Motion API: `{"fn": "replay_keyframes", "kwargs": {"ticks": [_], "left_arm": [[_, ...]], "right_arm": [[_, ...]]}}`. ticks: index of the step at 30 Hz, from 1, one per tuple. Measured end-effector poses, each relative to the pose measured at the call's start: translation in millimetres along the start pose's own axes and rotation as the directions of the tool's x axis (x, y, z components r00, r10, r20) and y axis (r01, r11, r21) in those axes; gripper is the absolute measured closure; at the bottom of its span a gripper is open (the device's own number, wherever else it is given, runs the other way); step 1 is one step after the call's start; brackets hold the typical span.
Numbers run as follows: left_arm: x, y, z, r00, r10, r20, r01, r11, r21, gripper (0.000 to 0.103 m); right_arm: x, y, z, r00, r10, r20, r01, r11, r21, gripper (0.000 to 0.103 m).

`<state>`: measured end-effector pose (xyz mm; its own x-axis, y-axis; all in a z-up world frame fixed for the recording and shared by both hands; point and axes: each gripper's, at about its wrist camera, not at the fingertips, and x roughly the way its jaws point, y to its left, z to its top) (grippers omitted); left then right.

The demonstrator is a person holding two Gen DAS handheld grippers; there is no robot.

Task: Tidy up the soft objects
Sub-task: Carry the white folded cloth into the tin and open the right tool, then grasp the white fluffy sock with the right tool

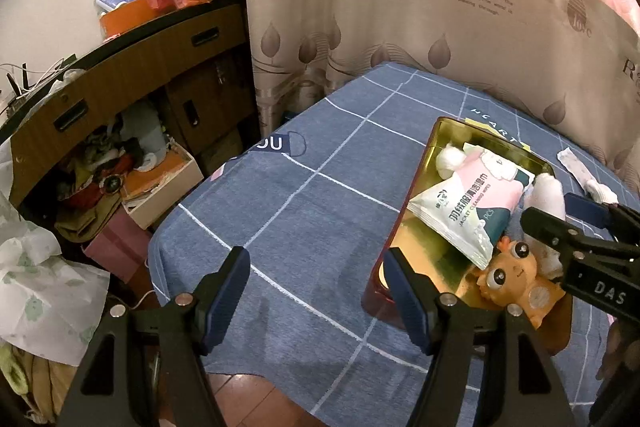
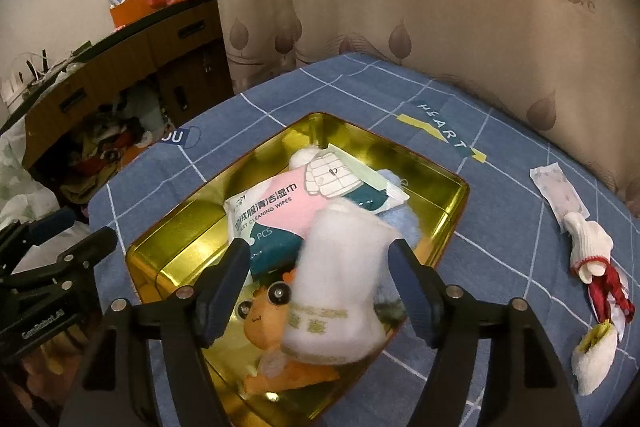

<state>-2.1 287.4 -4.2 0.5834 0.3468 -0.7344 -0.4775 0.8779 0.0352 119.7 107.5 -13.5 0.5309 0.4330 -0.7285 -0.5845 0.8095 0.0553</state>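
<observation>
- Your right gripper [image 2: 318,277] points steeply down over the gold tin [image 2: 456,203], jaws apart, pads clear of the white sock [image 2: 336,283] that sits blurred between them.
- Your left gripper [image 1: 316,287] angles down the same way, just left of the tin above bare blue checked cloth [image 1: 280,211], jaws wide apart with nothing between them.
- The sock is over the near end of the tin, atop the orange toy [image 2: 264,319]; its long axis runs away from you, the cuff with pale gold lettering nearest the camera.
- The wipes packet [image 2: 276,207] lies flat in the tin, its length running diagonally from near-left to far-right, glossy pink, white and teal plastic.
- The toy is smooth and rubbery-looking with bulging black eyes; a cotton ball [image 2: 302,159] and something fuzzy and pale blue [image 2: 400,219] lie further back.
- The tin is rectangular, shiny metal, round-cornered.
- On the cloth to the right lie a knitted white glove [image 2: 588,245], a red and white cloth [image 2: 610,293], another white sock [image 2: 596,355] and a flat sachet [image 2: 558,189].
</observation>
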Motion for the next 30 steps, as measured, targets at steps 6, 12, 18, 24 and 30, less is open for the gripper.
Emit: {"fn": "replay_keyframes", "kwargs": {"ticks": [6,12,18,24,30], "left_arm": [[0,-4,0,1.000,-0.004,0.000,0.004,1.000,0.006,0.032],[0,-5,0,1.000,-0.003,0.001,0.003,1.000,0.010,0.032],[1,-5,0,1.000,-0.002,-0.003,0.002,1.000,0.012,0.032],[0,-7,0,1.000,-0.001,0.001,0.001,1.000,0.019,0.032],[0,-8,-2,1.000,-0.004,-0.005,0.004,1.000,0.030,0.032]], "right_arm": [[-18,-8,-5,0.999,0.015,0.033,-0.017,0.999,0.034,0.034],[-47,-22,-13,0.996,0.004,0.088,-0.011,0.997,0.075,0.028],[-71,-58,-28,0.990,-0.087,0.112,0.075,0.991,0.107,0.026],[-89,-120,-49,0.975,-0.204,0.087,0.182,0.959,0.217,0.026],[-97,-173,-71,0.954,-0.300,0.025,0.280,0.914,0.293,0.022]]}}
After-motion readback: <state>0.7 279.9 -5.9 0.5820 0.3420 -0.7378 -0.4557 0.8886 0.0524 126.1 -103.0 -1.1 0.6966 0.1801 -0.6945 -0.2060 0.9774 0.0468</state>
